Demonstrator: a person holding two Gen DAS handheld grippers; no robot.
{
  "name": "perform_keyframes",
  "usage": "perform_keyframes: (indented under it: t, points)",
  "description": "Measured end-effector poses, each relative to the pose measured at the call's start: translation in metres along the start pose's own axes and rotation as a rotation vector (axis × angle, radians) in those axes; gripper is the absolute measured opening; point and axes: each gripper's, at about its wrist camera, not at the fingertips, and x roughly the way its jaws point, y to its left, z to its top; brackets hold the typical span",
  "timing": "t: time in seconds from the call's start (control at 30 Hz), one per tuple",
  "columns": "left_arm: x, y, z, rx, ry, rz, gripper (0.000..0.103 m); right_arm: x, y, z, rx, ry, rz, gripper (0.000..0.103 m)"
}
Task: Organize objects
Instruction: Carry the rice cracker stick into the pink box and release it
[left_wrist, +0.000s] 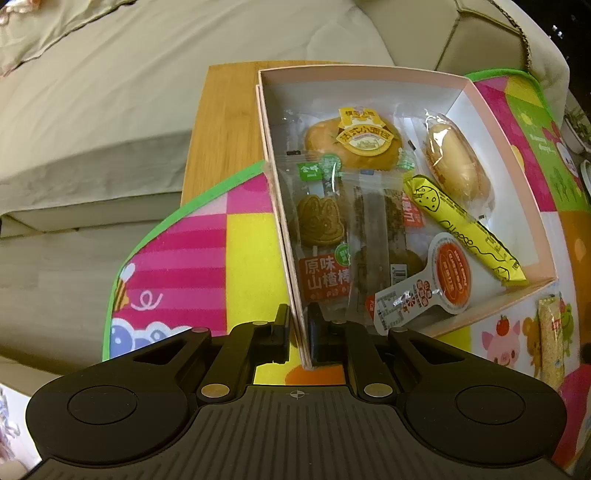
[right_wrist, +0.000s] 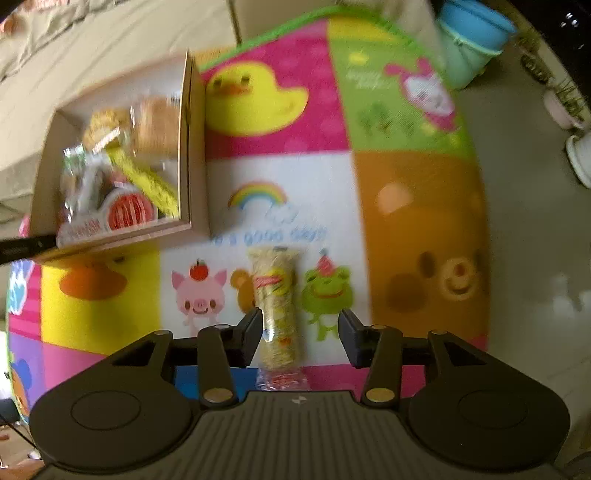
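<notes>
Right wrist: blue bucket (right_wrist: 476, 27), duck print (right_wrist: 255, 96)

Warm, yellowish indoor light fills the room, moderately bright and soft, with no hard shadows. The left wrist view is sharp: print on the wrappers inside the box (left_wrist: 369, 79) reads clearly, and glare glints off the clear plastic. The right wrist view is smeared with motion blur; the cartoon mat (right_wrist: 280, 122) and the snack bar (right_wrist: 277, 295) look fuzzy. Both fisheye views bend straight edges and fall to black in the upper corners. A pale sheen lies on the floor (right_wrist: 535, 240).
</notes>
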Motion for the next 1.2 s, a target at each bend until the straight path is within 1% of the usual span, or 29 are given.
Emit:
perform_keyframes:
  t: [0.07,0.1,0.17,0.23,0.33,0.4,0.47,0.57,0.63,0.77,0.83,0.97,1.07,1.2]
  points:
    - [0.000,-0.001,0.001,0.011,0.005,0.004,0.012,0.018,0.004,0.001,-0.031,0.029,0.013,0.045]
    - [0.000,-0.004,0.002,0.030,0.009,0.011,0.012,0.028,0.007,0.002,-0.319,0.073,0.068,0.045]
    - [0.003,-0.009,0.008,0.078,0.013,0.023,0.012,0.044,0.013,0.002,-0.346,0.092,0.058,0.045]
    - [0.005,-0.009,0.011,0.095,0.003,0.023,0.011,0.056,0.018,0.001,-0.369,0.106,0.046,0.045]
    - [0.007,-0.004,0.016,0.071,-0.016,0.017,0.010,0.063,0.021,0.001,-0.399,0.116,0.051,0.041]
    - [0.008,-0.003,0.018,0.056,-0.027,0.022,0.010,0.062,0.021,0.000,-0.422,0.119,0.071,0.033]
    - [0.008,-0.003,0.018,0.045,-0.036,0.031,0.010,0.061,0.021,-0.001,-0.454,0.118,0.071,0.028]
    - [0.010,-0.005,0.017,0.038,-0.026,0.044,0.010,0.059,0.022,-0.003,-0.471,0.131,0.061,0.028]
    - [0.010,-0.007,0.013,0.034,-0.013,0.040,0.010,0.053,0.021,-0.004,-0.475,0.131,0.056,0.028]
    - [0.009,-0.004,0.010,0.019,-0.018,0.032,0.010,0.019,0.016,-0.007,-0.478,0.107,0.104,0.028]
    - [0.009,-0.003,0.010,0.020,-0.017,0.029,0.010,-0.007,0.014,-0.009,-0.498,0.071,0.112,0.028]
    - [0.009,0.000,0.012,0.002,-0.013,0.019,0.010,-0.069,0.008,0.005,-0.519,-0.051,0.112,0.028]
    - [0.009,0.001,0.012,0.015,-0.013,0.010,0.010,-0.114,0.005,0.027,-0.483,-0.146,0.125,0.028]
    - [0.009,0.006,0.011,-0.002,-0.023,-0.013,0.011,-0.182,0.011,0.052,-0.385,-0.277,0.242,0.028]
